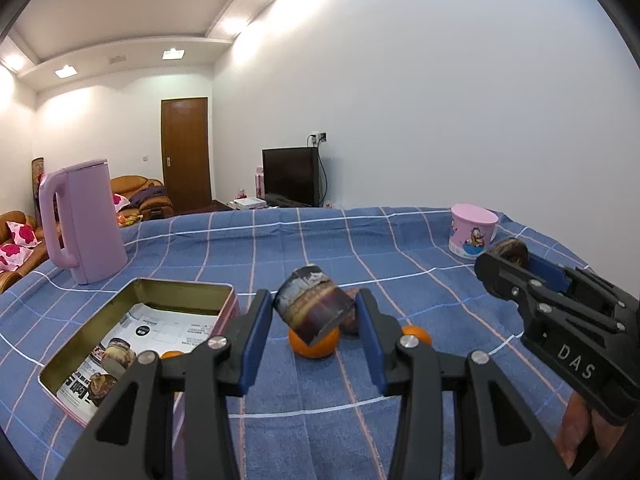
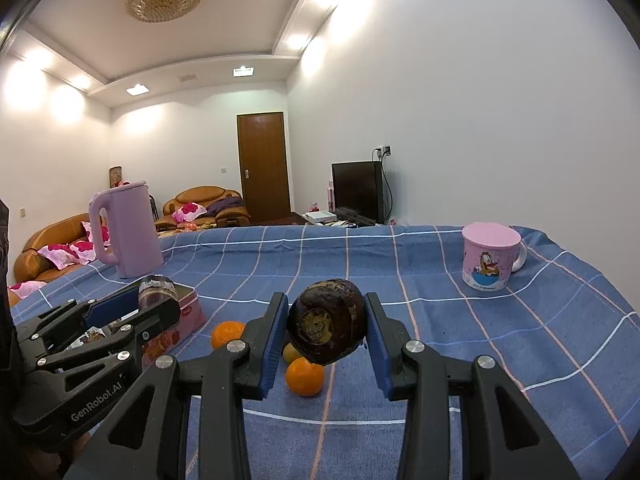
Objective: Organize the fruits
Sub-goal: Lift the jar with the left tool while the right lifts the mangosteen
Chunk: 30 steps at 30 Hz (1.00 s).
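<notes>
Black tong arms fill the bottom of both views. Left tongs (image 1: 314, 316) pinch a dark printed can (image 1: 314, 308), tilted, lifted above the table (image 1: 400, 248). Right tongs (image 2: 326, 326) pinch a dark round fruit (image 2: 326, 326) across its middle, also held off the cloth; its cut or scarred end faces the camera.

Loose fruit lies under both: in the left view an orange (image 1: 314, 346) sits just below the can, a second orange (image 1: 418, 335) at 3 o'clock of it behind a tong arm. In the right view another orange (image 2: 227, 334) lies near the tin at 9 o'clock.

Judging by looks, the oranges are firm, light and apt to roll; a hold across the widest part, with mild pressure, should do. The dark fruit seems hard-shelled and smooth, so it could slip if pinched off-centre. The can is stiff and likely heavier; held askew as it is, it might swivel.

An open tin (image 1: 64, 360) sits at 9 o'clock in the left view, lined with a printed sheet, with what looks like a bit of orange at its near edge. A pink cup (image 2: 490, 258) stands at 2 o'clock, covered; its contents are hidden. A pink jug (image 1: 86, 220) stands at 10 o'clock.
</notes>
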Available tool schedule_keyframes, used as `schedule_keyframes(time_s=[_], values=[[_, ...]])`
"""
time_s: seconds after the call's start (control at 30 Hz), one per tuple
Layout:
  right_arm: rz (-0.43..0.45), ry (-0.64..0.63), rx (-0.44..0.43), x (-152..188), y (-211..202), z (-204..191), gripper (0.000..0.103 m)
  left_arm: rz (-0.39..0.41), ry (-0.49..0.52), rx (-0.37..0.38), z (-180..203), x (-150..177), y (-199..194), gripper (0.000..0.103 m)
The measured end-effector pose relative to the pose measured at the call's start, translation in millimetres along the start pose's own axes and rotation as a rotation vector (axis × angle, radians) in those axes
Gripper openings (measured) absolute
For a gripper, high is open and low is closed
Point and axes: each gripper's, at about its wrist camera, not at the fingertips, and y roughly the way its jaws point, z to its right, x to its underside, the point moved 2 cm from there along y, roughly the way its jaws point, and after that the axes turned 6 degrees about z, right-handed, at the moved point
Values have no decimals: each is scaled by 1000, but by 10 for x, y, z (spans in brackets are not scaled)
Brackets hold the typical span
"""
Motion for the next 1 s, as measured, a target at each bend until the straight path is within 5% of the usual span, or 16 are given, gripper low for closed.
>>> schedule_keyframes(time_s=[1.0], values=[[81, -29, 2, -38, -177, -87, 40, 96, 26, -51, 22, -61, -148, 45]])
